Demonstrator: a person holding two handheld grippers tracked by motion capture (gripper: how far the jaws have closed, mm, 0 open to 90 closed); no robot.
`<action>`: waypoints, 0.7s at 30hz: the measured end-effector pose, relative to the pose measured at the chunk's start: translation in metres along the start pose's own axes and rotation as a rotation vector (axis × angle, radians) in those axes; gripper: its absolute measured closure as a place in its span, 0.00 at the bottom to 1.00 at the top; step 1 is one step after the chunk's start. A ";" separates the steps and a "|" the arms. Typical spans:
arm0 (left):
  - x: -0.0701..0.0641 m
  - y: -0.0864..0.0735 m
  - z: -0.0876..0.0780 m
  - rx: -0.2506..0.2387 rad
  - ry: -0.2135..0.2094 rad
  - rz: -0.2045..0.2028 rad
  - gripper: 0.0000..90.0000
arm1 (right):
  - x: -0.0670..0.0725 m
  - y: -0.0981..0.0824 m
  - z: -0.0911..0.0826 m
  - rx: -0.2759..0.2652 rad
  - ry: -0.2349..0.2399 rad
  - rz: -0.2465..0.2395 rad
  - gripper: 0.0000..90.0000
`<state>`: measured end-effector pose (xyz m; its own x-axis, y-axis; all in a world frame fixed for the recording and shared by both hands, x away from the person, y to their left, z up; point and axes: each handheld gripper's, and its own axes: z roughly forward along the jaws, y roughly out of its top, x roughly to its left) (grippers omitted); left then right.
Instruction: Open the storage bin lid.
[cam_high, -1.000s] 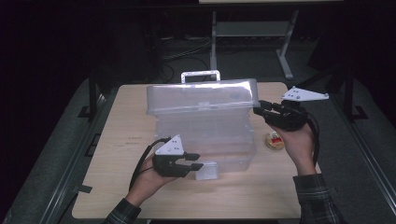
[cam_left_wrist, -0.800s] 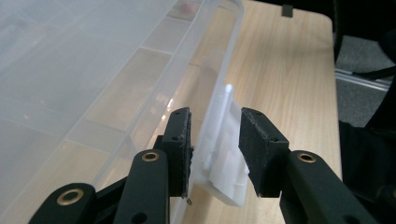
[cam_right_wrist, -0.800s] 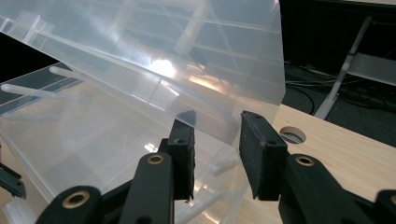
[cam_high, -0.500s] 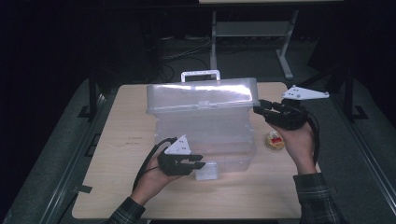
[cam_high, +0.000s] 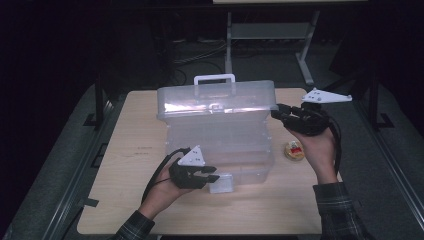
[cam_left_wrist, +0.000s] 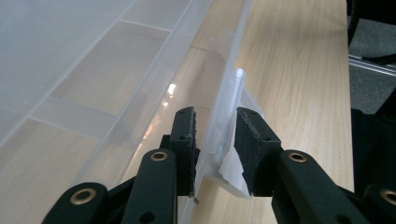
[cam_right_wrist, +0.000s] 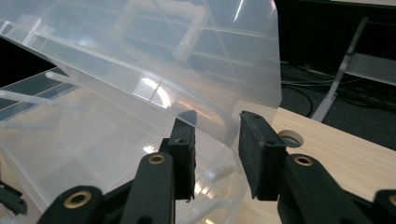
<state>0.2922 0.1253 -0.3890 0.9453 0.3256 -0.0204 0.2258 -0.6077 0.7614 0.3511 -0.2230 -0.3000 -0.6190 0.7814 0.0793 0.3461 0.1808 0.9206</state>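
A clear plastic storage box (cam_high: 220, 145) stands mid-table with its lid (cam_high: 215, 102) raised and a white handle (cam_high: 214, 79) on top. My left gripper (cam_high: 216, 174) is at the box's front edge. Its pads sit on either side of the translucent front latch (cam_left_wrist: 224, 112), touching it, and the jaws have just been opening a little with the latch still between them. My right gripper (cam_high: 276, 111) is shut on the lid's right corner (cam_right_wrist: 229, 133) and holds it up. In the right gripper view one pad shows through the lid.
A small round yellow and red object (cam_high: 294, 151) lies on the wooden table (cam_high: 135, 150) right of the box, under my right hand. Bare tabletop runs left of the box and along the near edge. A metal stand (cam_high: 300, 50) is on the dark floor beyond.
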 end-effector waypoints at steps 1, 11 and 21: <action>-0.001 0.000 0.000 -0.003 -0.010 0.004 0.78 | 0.000 0.001 0.000 0.000 -0.003 -0.003 0.75; 0.000 0.000 0.001 -0.009 -0.020 0.013 0.79 | -0.005 0.006 0.004 -0.011 -0.032 0.002 0.83; 0.000 0.000 0.001 -0.011 -0.025 0.010 0.80 | -0.008 0.010 0.010 -0.038 -0.067 -0.001 0.90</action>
<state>0.2920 0.1246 -0.3894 0.9532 0.3010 -0.0291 0.2138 -0.6026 0.7689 0.3669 -0.2217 -0.2956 -0.5704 0.8196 0.0536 0.3178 0.1601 0.9345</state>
